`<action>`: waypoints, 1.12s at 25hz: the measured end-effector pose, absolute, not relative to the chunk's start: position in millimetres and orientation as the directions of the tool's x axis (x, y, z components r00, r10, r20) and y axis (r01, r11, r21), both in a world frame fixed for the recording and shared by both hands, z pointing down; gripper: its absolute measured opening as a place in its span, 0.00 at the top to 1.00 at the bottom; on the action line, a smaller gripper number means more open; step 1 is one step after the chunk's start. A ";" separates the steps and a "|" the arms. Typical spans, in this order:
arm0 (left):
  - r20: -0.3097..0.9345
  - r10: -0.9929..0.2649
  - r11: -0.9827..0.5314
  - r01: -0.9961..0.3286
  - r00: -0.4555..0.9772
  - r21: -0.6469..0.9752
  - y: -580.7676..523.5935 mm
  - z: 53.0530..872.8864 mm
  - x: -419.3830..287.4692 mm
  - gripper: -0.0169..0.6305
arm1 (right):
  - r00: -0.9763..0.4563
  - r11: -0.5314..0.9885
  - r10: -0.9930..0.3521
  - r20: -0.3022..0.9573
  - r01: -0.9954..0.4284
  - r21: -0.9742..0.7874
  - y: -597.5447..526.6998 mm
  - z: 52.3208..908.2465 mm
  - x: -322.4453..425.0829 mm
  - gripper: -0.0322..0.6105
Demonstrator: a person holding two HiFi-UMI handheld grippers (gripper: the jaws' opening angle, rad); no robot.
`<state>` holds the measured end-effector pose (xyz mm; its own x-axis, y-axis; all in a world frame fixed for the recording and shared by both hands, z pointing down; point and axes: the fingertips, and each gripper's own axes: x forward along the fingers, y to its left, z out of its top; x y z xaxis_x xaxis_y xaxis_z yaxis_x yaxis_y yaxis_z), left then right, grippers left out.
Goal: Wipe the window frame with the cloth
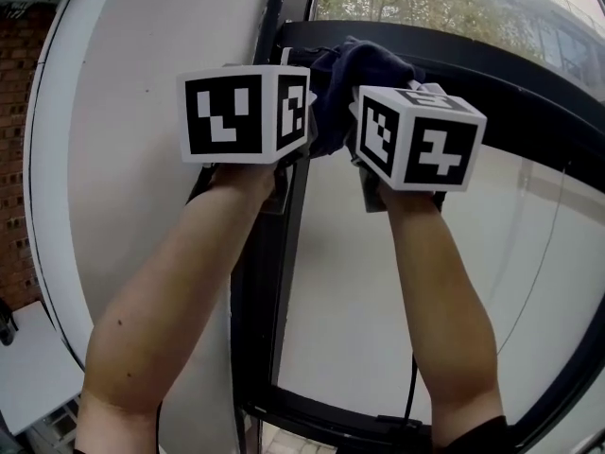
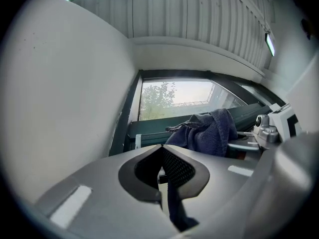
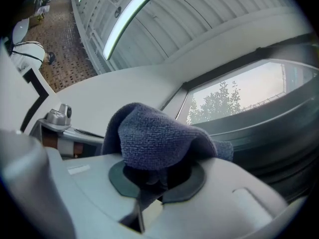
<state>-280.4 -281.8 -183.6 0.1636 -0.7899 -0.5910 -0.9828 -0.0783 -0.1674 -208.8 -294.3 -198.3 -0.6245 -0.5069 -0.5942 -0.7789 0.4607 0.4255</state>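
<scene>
**Two hand-held grippers and one dark blue cloth at the upper corner of a dark window frame.**

The right gripper has its two jaws closed on the single cloth. The cloth bunches over the jaw tips and lies against the frame's top crossbar, near the upright post. The left gripper has its two jaws meeting at the tips, with nothing between them, just beside the cloth. Each of the two grippers carries one marker cube: left cube, right cube.

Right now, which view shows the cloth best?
The right gripper view: the cloth fills its centre, clamped in the right gripper. The left gripper view shows the cloth smaller; the head view shows only a dark fold.
</scene>
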 end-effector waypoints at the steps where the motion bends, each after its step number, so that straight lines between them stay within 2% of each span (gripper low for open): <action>1: -0.589 -0.789 -0.089 -0.981 0.174 -0.170 -282.6 -185.2 -279.2 0.98 | -0.616 0.452 -0.516 -0.595 -0.786 0.422 -293.7 -198.9 -206.0 0.88; 15: -0.563 -0.746 -0.279 -0.935 0.356 -0.221 -283.4 -185.1 -233.5 0.98 | -0.477 0.303 -0.622 -0.621 -0.878 0.371 -291.7 -195.3 -152.1 0.88; 21: -0.559 -0.726 -0.320 -0.916 0.401 -0.241 -284.1 -188.4 -218.5 0.98 | -0.440 0.260 -0.643 -0.627 -0.895 0.362 -289.8 -197.2 -136.6 0.88; 28: -0.582 -0.705 -0.299 -0.914 0.406 -0.274 -277.1 -193.6 -194.4 0.98 | -0.417 0.235 -0.653 -0.633 -0.905 0.353 -288.2 -196.1 -108.1 0.88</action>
